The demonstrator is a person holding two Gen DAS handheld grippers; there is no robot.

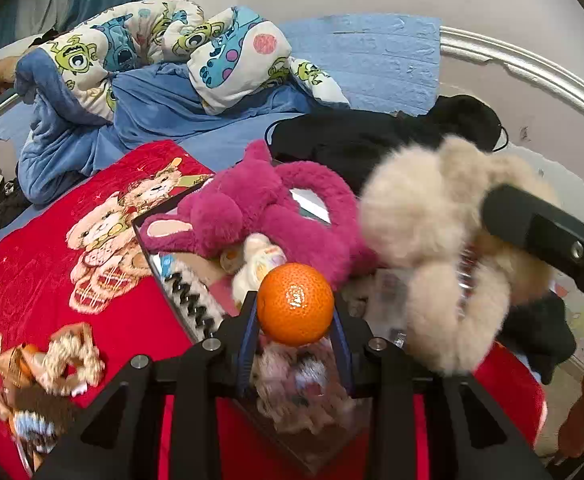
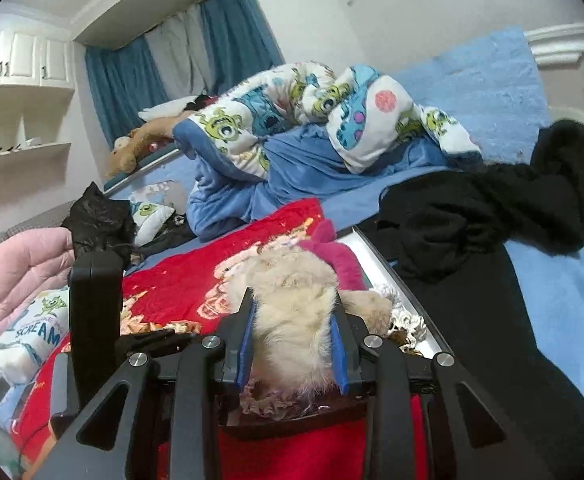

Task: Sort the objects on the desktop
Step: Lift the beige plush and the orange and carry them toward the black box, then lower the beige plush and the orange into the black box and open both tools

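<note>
Bedding surrounds a tray (image 1: 147, 236) already crowded with toys; an orange (image 1: 295, 304) is gripped by the left tongs (image 1: 295, 320) above it, a cream plush (image 2: 292, 312) by the right tongs (image 2: 294, 328), neither yet released

We had both fisheyes riding low behind their claws, looking forward along the fingers across the bed. Left view sat close over the clear bin (image 1: 155, 248); right view looked from its near right side. Both shared the red blanket (image 1: 51, 216), cartoon quilt (image 2: 292, 120), blue curtain (image 2: 227, 44).
</note>
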